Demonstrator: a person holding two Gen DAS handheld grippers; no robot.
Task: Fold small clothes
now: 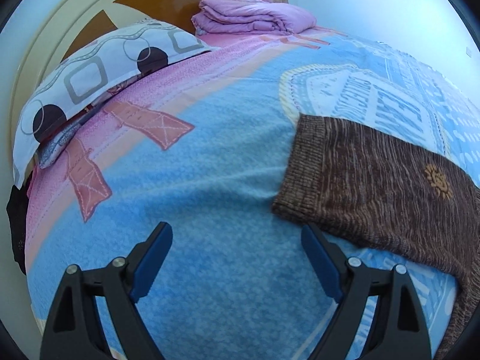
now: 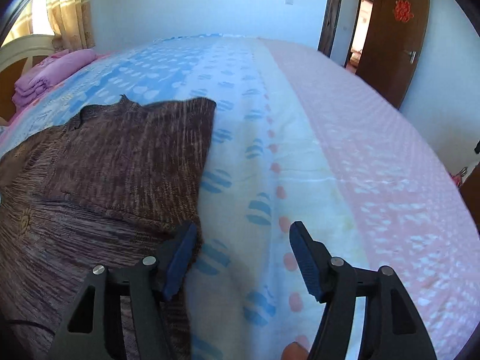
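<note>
The brown knit garment point(image 1: 381, 180) lies flat mid-bed; both the left tool point(image 1: 237, 258) and right tool point(image 2: 243, 258) gape empty. Pinch its outer edges squarely before folding inward

Place: home bedroom
Evidence: bed point(image 2: 330, 138) with headboard point(image 1: 54, 27), pillow point(image 1: 90, 69), folded quilt point(image 1: 252, 15), curtain point(image 2: 69, 9), door point(image 2: 393, 39)

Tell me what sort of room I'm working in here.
Most likely a home bedroom: a bed covered by a blue and pink blanket, a patterned pillow against a curved headboard, and a wooden door standing open.
</note>
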